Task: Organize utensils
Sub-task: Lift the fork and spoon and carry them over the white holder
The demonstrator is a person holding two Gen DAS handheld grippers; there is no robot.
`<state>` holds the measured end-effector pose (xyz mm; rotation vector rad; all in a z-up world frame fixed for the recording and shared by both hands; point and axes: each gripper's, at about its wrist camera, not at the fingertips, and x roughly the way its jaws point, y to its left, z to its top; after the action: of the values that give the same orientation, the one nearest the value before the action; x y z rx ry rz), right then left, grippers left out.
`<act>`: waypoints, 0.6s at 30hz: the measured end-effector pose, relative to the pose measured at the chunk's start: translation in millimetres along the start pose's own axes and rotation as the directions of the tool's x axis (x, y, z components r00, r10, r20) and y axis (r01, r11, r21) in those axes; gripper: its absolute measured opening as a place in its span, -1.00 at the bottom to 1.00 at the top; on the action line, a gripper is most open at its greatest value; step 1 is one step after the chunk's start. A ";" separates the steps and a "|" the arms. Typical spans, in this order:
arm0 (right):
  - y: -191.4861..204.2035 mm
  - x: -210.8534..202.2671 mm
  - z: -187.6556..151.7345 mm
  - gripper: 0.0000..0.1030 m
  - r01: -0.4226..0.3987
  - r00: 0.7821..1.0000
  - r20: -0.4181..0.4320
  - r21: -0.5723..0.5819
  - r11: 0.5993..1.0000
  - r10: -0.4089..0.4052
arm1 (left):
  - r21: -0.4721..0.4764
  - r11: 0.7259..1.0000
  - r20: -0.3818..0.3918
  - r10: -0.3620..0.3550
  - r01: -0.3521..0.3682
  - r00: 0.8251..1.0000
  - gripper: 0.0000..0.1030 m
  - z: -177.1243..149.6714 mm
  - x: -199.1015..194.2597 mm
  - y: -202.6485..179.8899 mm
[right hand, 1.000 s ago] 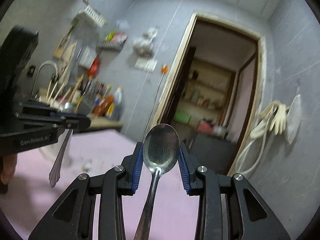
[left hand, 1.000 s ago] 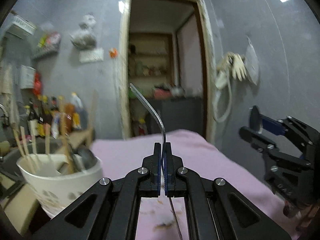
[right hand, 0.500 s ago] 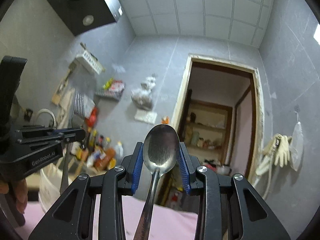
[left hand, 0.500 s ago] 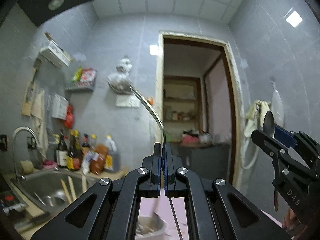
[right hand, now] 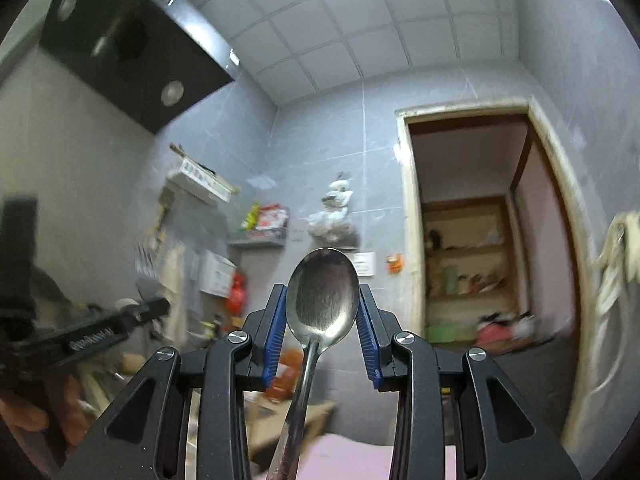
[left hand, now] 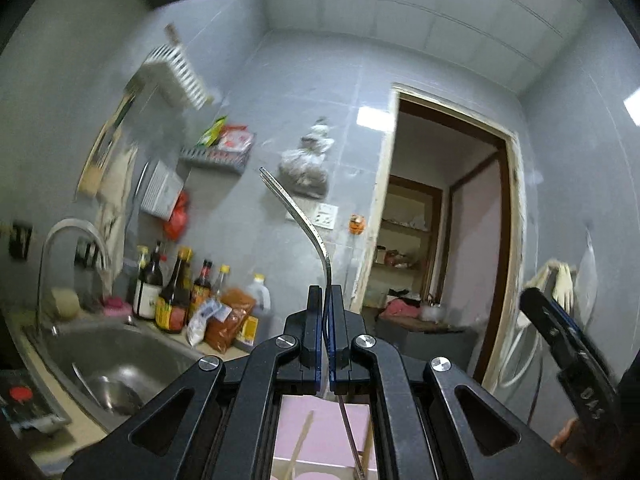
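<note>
My left gripper (left hand: 327,293) is shut on a steel fork (left hand: 298,216), seen edge-on and curving up and left; its thin handle runs down between the fingers. My right gripper (right hand: 322,289) is shut on a steel spoon (right hand: 320,308), the blue pads pressing the sides of the bowl and the handle running down towards the camera. Both point a little upward at the wall. The right gripper (left hand: 560,332) shows at the right edge of the left wrist view. The left gripper (right hand: 156,307) shows blurred at the left of the right wrist view. Wooden sticks (left hand: 301,438) poke up below the left fingers.
A steel sink (left hand: 108,360) with a faucet (left hand: 68,232) lies lower left, sauce bottles (left hand: 176,292) behind it. The pink table cloth (left hand: 320,420) is under the grippers. A black range hood (right hand: 120,40) hangs upper left. An open doorway (right hand: 468,240) is on the right.
Both grippers have risen and tipped upward with their utensils still gripped. The white cup of sticks has dropped out of the left wrist view, and the sink and ceiling have come in.
</note>
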<state>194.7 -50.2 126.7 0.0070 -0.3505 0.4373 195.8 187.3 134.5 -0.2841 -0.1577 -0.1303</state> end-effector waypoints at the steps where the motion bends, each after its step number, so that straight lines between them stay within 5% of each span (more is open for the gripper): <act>1: -0.2 3.5 -1.9 -0.39 -0.010 1.000 0.000 0.020 1.000 0.010 | -0.011 1.000 -0.003 0.000 0.000 1.000 -0.99 0.4 1.4 4.8; 18: 11.1 48.1 -38.9 -0.39 -0.080 0.994 -0.058 0.159 0.984 0.091 | 0.061 0.985 -0.042 0.166 -0.163 0.985 -0.99 -38.0 22.0 22.7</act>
<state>243.7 -17.1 105.4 0.1310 -0.2518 0.5481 225.9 195.7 96.2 -0.2360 -0.0904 0.0312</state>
